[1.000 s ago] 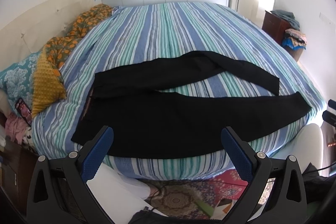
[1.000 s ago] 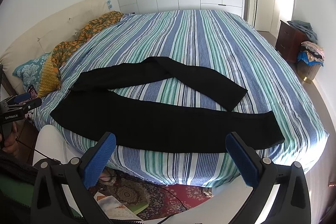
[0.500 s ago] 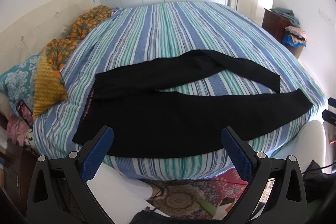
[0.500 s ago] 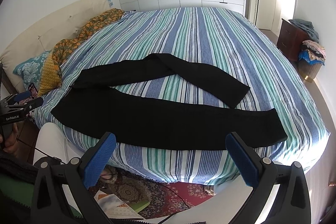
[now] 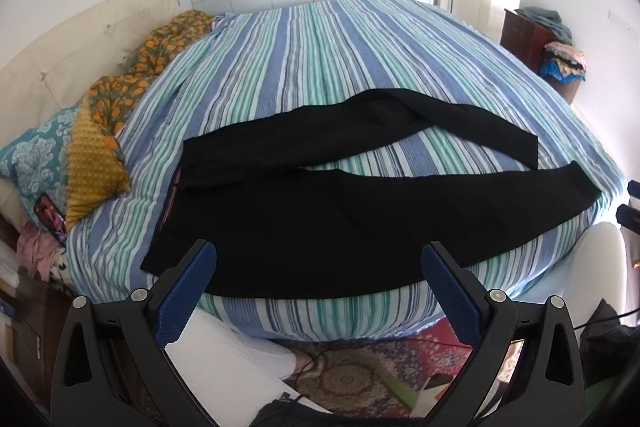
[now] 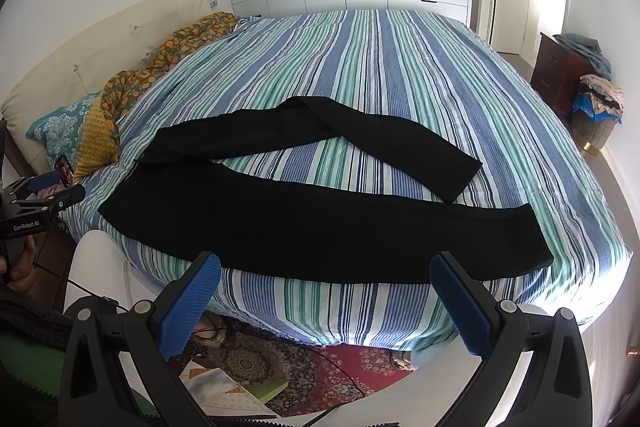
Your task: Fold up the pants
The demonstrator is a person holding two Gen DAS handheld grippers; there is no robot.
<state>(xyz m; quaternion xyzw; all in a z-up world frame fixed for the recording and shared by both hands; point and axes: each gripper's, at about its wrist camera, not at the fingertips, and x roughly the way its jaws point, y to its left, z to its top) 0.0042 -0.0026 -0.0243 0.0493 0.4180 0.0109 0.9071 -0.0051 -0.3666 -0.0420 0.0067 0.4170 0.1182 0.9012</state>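
Black pants (image 5: 320, 227) lie unfolded along the near edge of the striped bed (image 5: 340, 67), far leg kinked | your left gripper (image 5: 320, 291) and right gripper (image 6: 326, 299) hover, jaws spread, empty | every fold remains.

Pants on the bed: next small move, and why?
Probably bring the right tool forward to the far leg's cuff. The pants lie spread on the striped bed, far leg kinked away from the near leg, and both tools, including the left tool, are open and empty.
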